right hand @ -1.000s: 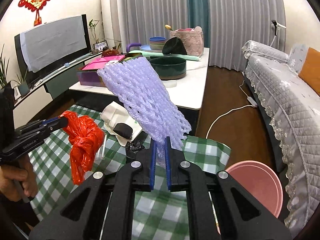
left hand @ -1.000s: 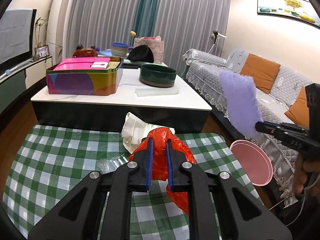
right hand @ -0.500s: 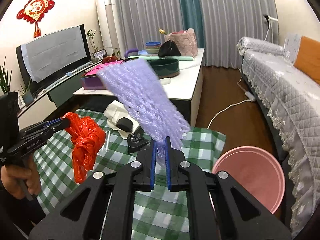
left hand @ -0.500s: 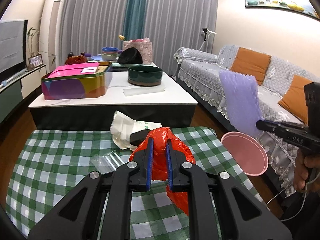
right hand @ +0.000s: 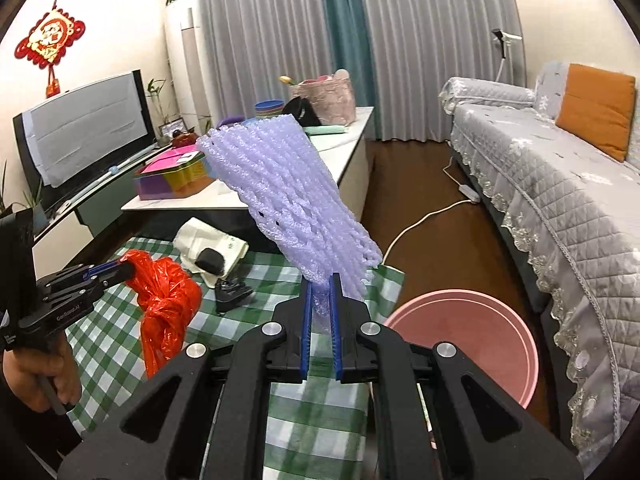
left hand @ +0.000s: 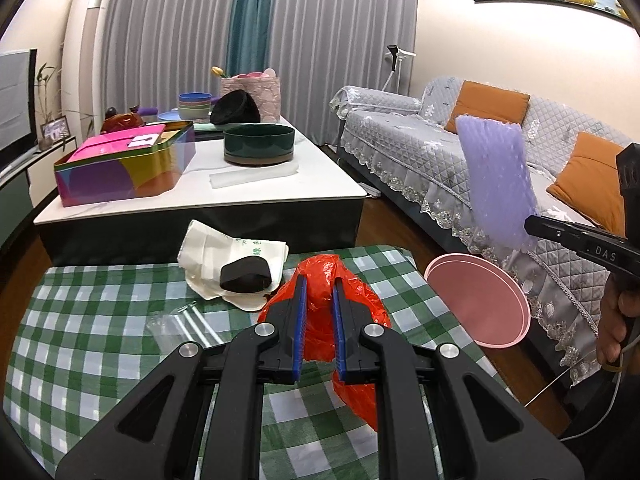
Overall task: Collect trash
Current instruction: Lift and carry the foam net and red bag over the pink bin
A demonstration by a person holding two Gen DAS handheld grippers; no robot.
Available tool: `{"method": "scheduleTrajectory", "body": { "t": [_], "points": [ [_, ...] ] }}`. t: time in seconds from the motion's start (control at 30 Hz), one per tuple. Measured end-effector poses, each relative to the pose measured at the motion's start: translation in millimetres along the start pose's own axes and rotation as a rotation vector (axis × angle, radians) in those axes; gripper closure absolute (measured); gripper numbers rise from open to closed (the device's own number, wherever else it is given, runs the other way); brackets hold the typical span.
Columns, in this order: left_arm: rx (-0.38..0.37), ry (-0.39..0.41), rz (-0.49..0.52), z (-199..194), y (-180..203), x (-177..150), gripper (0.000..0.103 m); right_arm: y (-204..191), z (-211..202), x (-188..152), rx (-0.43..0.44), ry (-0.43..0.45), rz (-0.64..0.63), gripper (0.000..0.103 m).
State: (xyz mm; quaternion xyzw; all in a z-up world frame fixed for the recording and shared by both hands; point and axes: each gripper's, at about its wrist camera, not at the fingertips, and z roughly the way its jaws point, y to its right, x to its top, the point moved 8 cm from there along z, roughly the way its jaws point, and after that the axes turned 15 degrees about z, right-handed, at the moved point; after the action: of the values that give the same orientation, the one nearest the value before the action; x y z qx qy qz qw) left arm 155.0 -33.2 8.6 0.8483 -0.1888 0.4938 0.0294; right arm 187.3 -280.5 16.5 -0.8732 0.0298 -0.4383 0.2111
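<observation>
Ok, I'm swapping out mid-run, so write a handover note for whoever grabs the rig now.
Left claw: shut on the red plastic bag, held over the checked table.
Right claw: shut on the purple foam net, near the table's edge.
Pink bin: on the floor beside the table, nothing visible inside.
Done: both pieces picked up.
Left: drop both in the bin, then clear the white bag, the clear wrapper and the dark bits.

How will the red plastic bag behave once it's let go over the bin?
Probably floppy: the red plastic bag sags crumpled below the left gripper. Likely light, so it may drift or catch the pink bin rim.
</observation>
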Motion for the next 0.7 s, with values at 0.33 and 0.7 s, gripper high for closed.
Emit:
{"method": "scheduleTrajectory", "body": {
  "t": [0.33, 0.7],
  "points": [
    [-0.019, 0.005, 0.005, 7.0, 11.6, 4.4, 0.091, 27.1, -10.2, 14.2, -0.072, 0.049, 0.035, 0.094],
    [-0.046, 0.005, 0.013, 15.1, 27.1, 12.9, 0.091, 58.4, -15.4, 26.9, -0.145, 0.072, 0.080, 0.094]
  ]
}}
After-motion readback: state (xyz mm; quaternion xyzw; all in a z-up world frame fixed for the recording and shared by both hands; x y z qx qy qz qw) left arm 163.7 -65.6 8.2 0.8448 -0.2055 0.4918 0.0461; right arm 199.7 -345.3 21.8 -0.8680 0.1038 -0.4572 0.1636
